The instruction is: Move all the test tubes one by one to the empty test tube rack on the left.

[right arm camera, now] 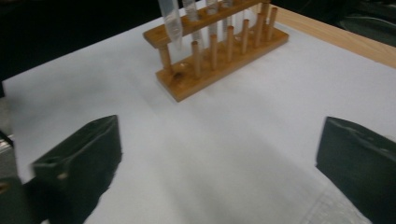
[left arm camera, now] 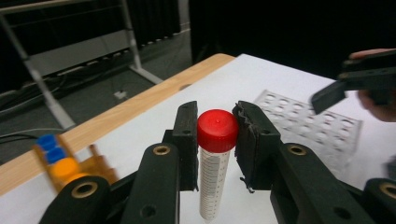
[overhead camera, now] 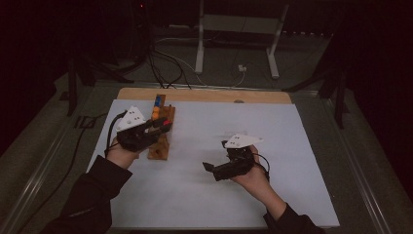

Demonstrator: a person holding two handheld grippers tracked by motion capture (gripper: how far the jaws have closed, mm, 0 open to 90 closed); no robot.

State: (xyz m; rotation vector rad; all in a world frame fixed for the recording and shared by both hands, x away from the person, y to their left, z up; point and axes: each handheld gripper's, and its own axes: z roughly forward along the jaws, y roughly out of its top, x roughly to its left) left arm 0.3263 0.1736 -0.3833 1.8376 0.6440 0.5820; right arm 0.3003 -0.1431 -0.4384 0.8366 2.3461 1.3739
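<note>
**Red-capped tube clamped in the left claw; right claw released**

The counter point(overhead camera: 302, 146) is seen whole from the high view: a white sheet covers it, with a bare wooden strip along the far edge. Wide open room is left on the sheet between the two hands and along the near and right edges.

The wooden rack point(overhead camera: 162, 132) stands at the far left of the sheet. Its pegs and the clear tubes hanging in it are made out in the right gripper view, while orange and blue caps are shown at its end in the left gripper view. A clear plastic rack point(left arm camera: 310, 126) with round holes is picked up on the sheet in the left gripper view, where it lies to the right.

The left claw point(overhead camera: 163, 126) is held over the wooden rack, clenched on the red-capped tube point(left arm camera: 215, 154), which is gripped upright just under its cap. The right claw point(overhead camera: 214, 168) is held right of centre, released, nothing between its wide-set jaws.
</note>
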